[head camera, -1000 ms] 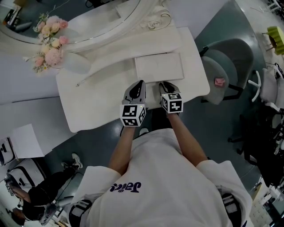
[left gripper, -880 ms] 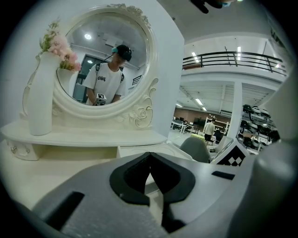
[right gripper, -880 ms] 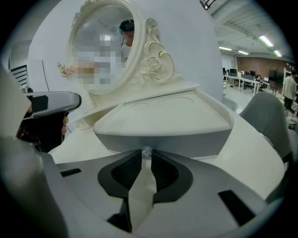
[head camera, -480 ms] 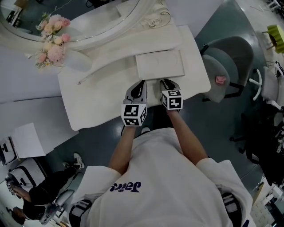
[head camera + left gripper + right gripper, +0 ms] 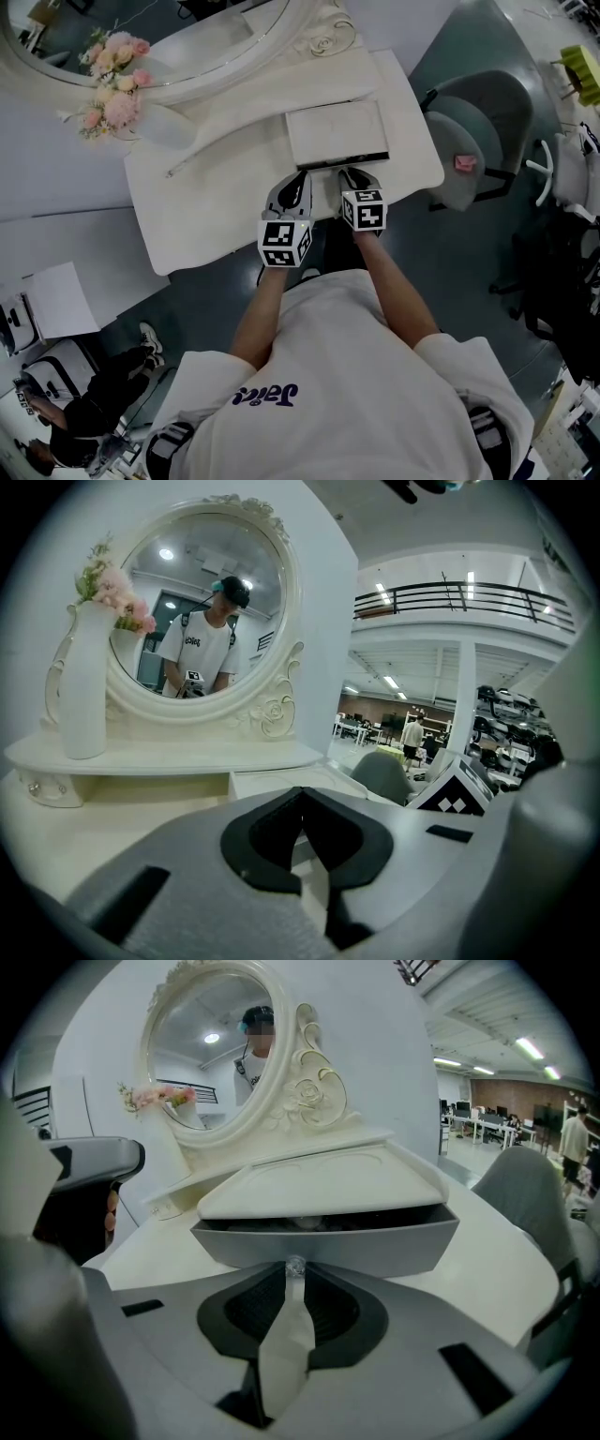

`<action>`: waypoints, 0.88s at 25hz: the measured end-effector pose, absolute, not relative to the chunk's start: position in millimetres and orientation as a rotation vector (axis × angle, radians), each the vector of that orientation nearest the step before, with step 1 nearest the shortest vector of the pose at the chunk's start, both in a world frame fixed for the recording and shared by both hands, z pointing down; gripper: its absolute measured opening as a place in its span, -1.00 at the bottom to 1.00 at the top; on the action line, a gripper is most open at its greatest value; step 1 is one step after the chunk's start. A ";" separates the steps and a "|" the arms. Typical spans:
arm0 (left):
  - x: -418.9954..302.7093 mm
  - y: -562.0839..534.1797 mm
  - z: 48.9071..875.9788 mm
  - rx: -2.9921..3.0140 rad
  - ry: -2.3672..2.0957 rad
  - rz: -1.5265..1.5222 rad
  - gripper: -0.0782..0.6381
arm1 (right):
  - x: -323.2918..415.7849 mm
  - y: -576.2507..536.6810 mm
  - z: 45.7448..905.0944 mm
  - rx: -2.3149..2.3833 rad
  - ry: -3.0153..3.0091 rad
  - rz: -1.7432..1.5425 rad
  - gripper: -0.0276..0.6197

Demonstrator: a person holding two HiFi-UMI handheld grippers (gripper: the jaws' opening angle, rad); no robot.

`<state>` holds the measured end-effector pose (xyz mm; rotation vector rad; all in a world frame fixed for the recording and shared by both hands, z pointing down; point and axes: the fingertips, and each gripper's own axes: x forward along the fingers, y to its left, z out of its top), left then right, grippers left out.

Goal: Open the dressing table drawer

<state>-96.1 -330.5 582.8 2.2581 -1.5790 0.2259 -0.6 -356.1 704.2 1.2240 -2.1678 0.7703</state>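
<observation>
Nearest, at the tips of my right gripper [image 5: 293, 1277], the jaws pinch the small crystal knob [image 5: 294, 1266] of the drawer [image 5: 375, 1241]. The grey drawer front stands directly ahead of the jaws. It already sits a little way out from under its white top [image 5: 319, 1190], with a dark gap along its upper edge.

Just to that gripper's left, my left gripper [image 5: 302, 803] hovers over the front of the dressing table [image 5: 206, 216]. Its jaws are pressed together on nothing.

To do this step well, I judge the pull should run straight back toward me, in line with the drawer, with no lift or sideways drag. The knob is tiny and looks glassy, so a firm, steady pinch matters more than speed, since a jerk could slip the pads off it. The left gripper is best kept clear of the drawer's path, or used to steady the tabletop if the small case shifts.

Beyond the drawer and to its left stand the oval mirror [image 5: 211, 1049] and a white vase [image 5: 82, 691] of pink flowers, well clear of the work.
</observation>
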 end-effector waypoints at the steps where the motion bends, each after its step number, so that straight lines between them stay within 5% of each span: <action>1: -95.5 -329.0 582.4 2.262 -1.575 0.226 -0.74 | 0.0 -353.8 704.3 1.226 -2.164 0.771 -0.70; 22: -80.2 -280.0 570.3 2.331 -1.526 0.232 -0.74 | 16.1 -285.9 702.7 1.270 -2.125 0.769 -0.70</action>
